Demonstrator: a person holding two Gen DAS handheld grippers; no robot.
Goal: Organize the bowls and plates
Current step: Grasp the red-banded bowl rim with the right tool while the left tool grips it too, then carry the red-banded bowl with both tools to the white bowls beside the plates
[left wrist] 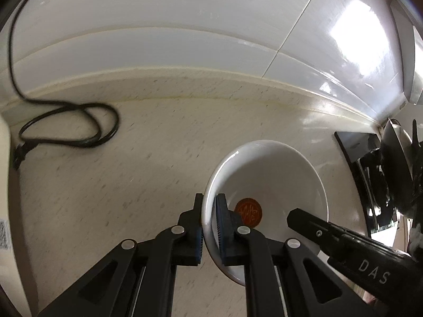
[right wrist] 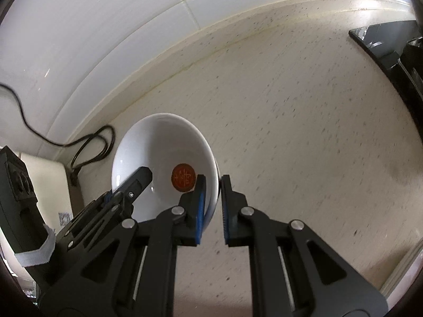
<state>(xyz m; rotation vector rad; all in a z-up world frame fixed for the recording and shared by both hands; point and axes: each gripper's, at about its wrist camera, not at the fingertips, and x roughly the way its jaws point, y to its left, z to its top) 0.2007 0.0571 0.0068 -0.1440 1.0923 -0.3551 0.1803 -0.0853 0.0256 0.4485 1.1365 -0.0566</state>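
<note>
A white bowl [left wrist: 277,174] with a round red mark in its bottom is held over the speckled countertop [left wrist: 132,158]. My left gripper [left wrist: 210,200] is shut on its left rim, one blue pad inside and one outside. In the right wrist view, the same bowl [right wrist: 158,142] has its right rim between the pads of my right gripper [right wrist: 214,182], which is shut on it. Each view shows the other gripper's finger [left wrist: 304,219] [right wrist: 140,177] reaching over the opposite rim.
A black cable [left wrist: 79,124] lies coiled on the counter at the left, by a white appliance [right wrist: 47,174]. A black dish rack [left wrist: 370,171] holding a plate [left wrist: 396,158] stands at the right. A tiled wall [left wrist: 185,39] runs behind the counter.
</note>
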